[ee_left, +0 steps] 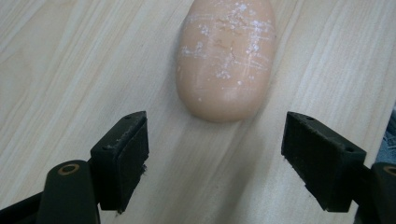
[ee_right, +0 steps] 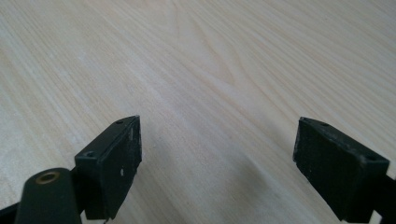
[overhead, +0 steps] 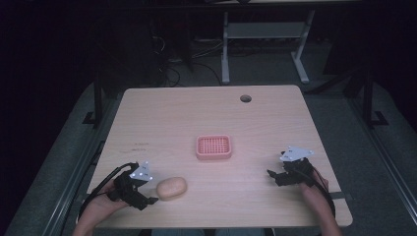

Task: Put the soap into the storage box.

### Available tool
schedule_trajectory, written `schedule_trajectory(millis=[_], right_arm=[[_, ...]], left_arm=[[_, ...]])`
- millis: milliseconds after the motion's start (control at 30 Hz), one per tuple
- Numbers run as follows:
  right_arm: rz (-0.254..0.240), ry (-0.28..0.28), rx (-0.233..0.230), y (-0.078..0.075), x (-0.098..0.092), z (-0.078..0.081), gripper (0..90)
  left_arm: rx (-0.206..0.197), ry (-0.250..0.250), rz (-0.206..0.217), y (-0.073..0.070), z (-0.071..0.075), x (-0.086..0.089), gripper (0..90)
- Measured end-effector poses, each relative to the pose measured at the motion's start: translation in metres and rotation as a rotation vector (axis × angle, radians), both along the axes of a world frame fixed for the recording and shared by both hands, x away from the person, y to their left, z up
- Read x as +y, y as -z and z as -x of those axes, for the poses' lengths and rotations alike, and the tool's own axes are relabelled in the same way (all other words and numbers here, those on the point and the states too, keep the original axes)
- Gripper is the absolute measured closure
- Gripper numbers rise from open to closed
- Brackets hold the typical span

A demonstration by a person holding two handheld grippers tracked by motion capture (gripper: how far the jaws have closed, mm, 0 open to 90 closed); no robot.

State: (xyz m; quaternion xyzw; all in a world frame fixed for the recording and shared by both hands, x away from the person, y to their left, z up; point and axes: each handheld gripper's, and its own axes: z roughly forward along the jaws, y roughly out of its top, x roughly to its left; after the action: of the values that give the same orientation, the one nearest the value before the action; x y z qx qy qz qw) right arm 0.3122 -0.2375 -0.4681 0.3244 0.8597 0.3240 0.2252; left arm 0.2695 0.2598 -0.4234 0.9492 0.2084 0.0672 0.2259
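Pink plastic basket sits at the middle of the bench, its gridded floor bare. Lower left in the high view lies a tan potato, flat on the wood, well apart from the basket. The left gripper rests just beside the potato, jaws spread wide, nothing between them. At lower right the right gripper hangs over bare wood, jaws likewise spread. A round cable hole marks the bench's far side.

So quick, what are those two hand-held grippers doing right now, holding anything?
Left hand-held gripper: open, empty, jaws just short of the potato.
Right hand-held gripper: open, empty, over bare table.
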Motion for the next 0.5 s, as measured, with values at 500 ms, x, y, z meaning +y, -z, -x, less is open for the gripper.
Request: schedule_trajectory(millis=[500], right_arm=[[0.003, -0.009, 0.001, 0.001, 0.001, -0.002, 14.7]], left_arm=[[0.01, 0.019, -0.024, 0.001, -0.006, -0.016, 21.7]])
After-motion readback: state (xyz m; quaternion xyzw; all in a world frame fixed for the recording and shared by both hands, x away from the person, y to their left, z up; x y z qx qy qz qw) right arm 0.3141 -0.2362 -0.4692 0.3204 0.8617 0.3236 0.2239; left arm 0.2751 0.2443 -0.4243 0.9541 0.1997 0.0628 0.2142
